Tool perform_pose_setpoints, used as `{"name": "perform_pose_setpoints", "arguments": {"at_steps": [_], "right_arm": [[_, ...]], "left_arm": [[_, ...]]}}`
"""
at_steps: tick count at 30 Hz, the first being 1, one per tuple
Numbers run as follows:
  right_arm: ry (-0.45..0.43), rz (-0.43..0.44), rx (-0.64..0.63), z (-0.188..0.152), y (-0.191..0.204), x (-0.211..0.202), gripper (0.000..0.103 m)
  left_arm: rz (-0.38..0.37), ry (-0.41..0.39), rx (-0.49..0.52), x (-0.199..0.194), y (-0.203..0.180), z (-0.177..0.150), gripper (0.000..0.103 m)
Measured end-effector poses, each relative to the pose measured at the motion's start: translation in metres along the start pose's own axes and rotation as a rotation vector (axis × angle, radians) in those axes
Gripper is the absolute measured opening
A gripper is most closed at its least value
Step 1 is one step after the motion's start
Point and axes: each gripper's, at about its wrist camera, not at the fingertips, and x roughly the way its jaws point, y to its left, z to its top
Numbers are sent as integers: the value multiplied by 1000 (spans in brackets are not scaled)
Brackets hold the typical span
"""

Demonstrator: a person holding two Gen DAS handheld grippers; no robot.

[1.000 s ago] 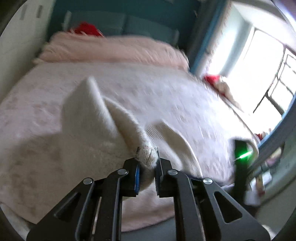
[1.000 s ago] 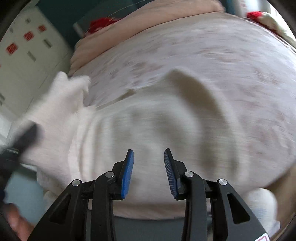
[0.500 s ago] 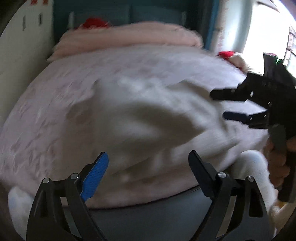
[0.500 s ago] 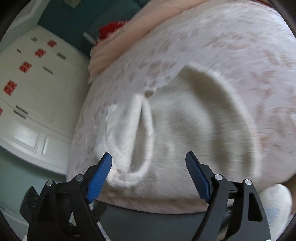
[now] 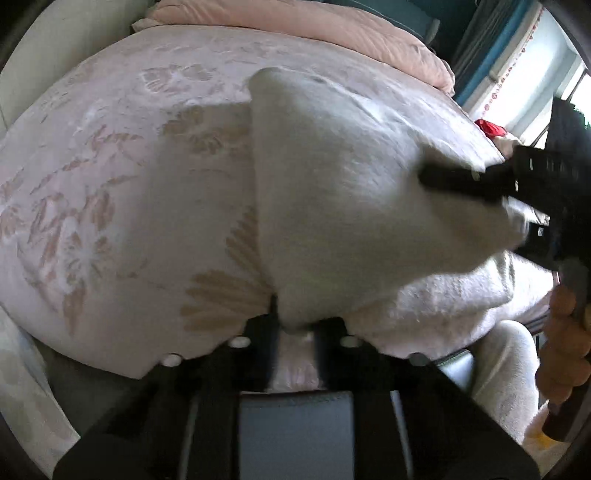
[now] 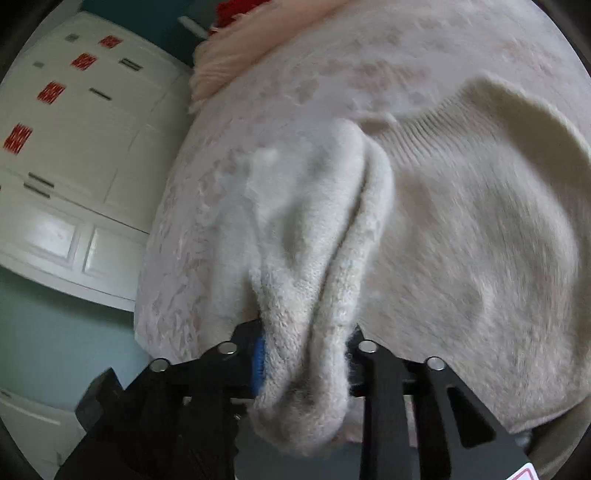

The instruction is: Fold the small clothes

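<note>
Two grippers pinch one fuzzy cream sweater [image 6: 461, 221] spread on the floral pink bedspread [image 5: 110, 192] ahead of them. Both jaws have just been closing: left gripper [image 5: 295, 328] clenched on its near hem, right gripper [image 6: 306, 350] grasping a bunched fold. No writing readable.

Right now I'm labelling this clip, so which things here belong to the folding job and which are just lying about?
Part of the job:
- cream sweater
- left gripper, shut on the sweater's edge
- right gripper, shut on a bunched fold

Just lying about:
- floral bedspread
- pink blanket
- white wardrobe
- red item
</note>
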Motion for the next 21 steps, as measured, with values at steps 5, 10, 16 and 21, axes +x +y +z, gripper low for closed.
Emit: {"name": "perform_pose_setpoints", "arguments": {"at_steps": [5,10,16,21], "right_arm": [[-228,75,-120,11,31,-87,20],[-291,-111,-82,-13,-41,-129,20],[-169,-153,173,-59,-160,-87,21],[-168,-104,179,-53,-160,-80,29]], "left_arm": [[-67,-68,31,-31,-22,10,9],[-102,-43,142,-19,-65,17,9],[-60,36,272,18,-110,-2,9],[-43,31,257,14,-108,-2,11]]}}
